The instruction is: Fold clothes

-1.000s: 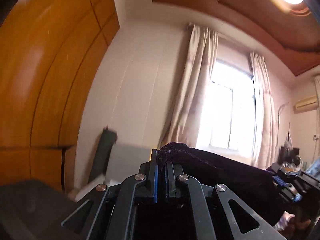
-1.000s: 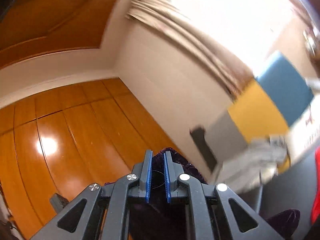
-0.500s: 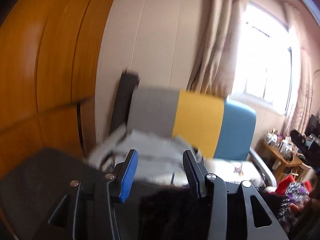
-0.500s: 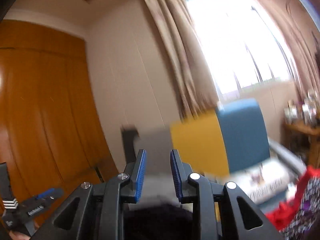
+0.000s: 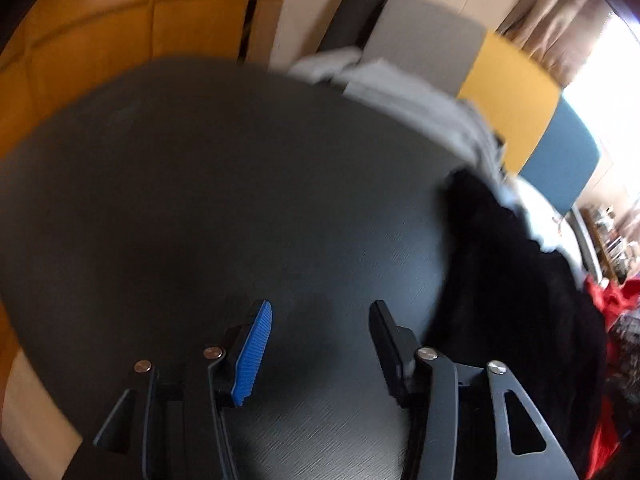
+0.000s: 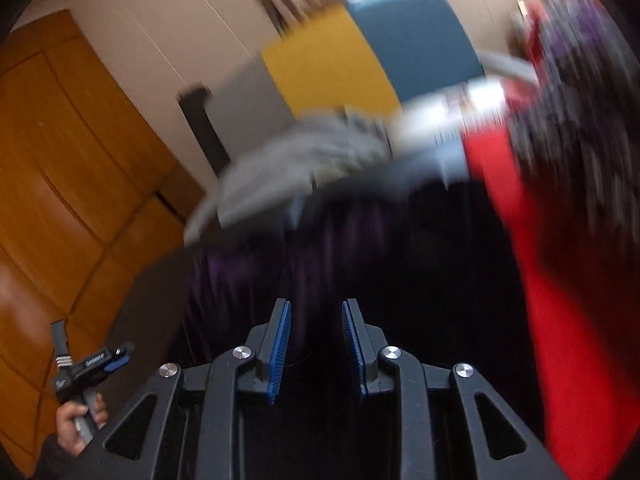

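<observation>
Both my grippers, left [image 5: 320,344] and right [image 6: 314,350], released; dark garment [image 5: 516,280] lies at 3 o'clock on bench [image 5: 220,200]; next, regrasp an edge.

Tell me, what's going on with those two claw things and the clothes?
Left gripper open, empty, over dark table. Right gripper open above dark purple garment. Grey clothes pile behind it, red garment alongside.

left gripper [image 5: 316,354] agape, right gripper [image 6: 316,350] parted, empty

Wooden wardrobe [image 6: 60,200], beige wall [image 6: 168,32], yellow-blue chair [image 6: 372,52], bright window [image 5: 600,64].
</observation>
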`<action>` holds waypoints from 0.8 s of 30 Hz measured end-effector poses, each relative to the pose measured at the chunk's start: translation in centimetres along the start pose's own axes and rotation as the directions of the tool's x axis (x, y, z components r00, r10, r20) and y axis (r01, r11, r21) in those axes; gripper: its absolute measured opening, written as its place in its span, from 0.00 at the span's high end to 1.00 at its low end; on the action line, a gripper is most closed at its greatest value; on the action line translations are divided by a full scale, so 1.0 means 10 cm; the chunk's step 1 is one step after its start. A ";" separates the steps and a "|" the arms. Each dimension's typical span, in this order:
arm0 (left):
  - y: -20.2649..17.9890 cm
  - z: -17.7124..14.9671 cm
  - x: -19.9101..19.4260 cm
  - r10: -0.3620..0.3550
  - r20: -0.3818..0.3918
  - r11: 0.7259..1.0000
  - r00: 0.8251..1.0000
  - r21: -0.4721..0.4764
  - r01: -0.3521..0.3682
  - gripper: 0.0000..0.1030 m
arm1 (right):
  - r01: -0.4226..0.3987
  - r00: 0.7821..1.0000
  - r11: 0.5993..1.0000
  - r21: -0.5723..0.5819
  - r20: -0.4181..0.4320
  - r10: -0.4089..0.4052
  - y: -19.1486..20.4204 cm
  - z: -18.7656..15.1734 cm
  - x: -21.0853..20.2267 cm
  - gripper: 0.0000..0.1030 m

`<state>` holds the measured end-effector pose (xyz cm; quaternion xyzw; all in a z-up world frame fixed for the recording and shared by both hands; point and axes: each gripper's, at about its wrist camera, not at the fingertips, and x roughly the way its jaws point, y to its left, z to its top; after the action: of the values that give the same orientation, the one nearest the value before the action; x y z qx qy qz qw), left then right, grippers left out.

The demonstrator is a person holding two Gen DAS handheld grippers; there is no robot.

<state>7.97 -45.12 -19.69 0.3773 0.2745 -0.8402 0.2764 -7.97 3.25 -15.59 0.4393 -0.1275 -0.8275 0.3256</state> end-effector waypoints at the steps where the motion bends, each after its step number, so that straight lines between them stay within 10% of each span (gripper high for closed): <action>1: 0.01 -0.10 0.01 -0.005 -0.007 1.000 1.000 0.007 0.005 0.51 | 0.023 0.999 1.000 -0.002 -0.022 -0.023 -0.02 -0.09 0.07 0.73; 5: -0.26 -0.38 -0.07 -0.078 0.004 0.987 0.997 0.142 0.077 0.48 | 0.102 0.993 0.994 -0.031 -0.055 -0.103 -0.06 -0.20 0.28 0.75; 9: -0.73 -0.52 -0.02 0.001 0.043 0.939 0.999 0.343 -0.016 0.41 | 0.126 0.991 0.989 -0.074 -0.025 -0.128 0.00 -0.13 0.37 0.73; 17: -0.85 -0.21 0.43 -0.070 -0.097 0.983 0.993 0.165 0.086 0.25 | 0.001 1.000 0.999 -0.034 0.004 -0.001 -0.19 -0.15 0.38 0.68; 18: -0.91 -0.16 0.46 -0.085 -0.102 0.981 0.991 0.163 0.101 0.32 | 0.000 1.000 0.999 -0.032 0.005 0.001 -0.19 -0.15 0.38 0.68; 20: -0.98 -0.02 0.55 -0.158 -0.145 0.982 0.977 0.083 0.171 0.97 | 0.008 1.000 0.999 -0.040 0.007 -0.008 -0.18 -0.15 0.39 0.68; 24: -0.96 0.29 0.75 -0.274 -0.187 0.956 0.943 -0.157 0.246 0.95 | 0.027 1.000 0.998 -0.058 0.009 -0.026 -0.13 -0.14 0.40 0.68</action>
<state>-4.10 -42.35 -21.52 0.4041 0.4040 -0.8055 0.1570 -8.98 1.78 -19.66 0.4279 -0.0986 -0.8369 0.3268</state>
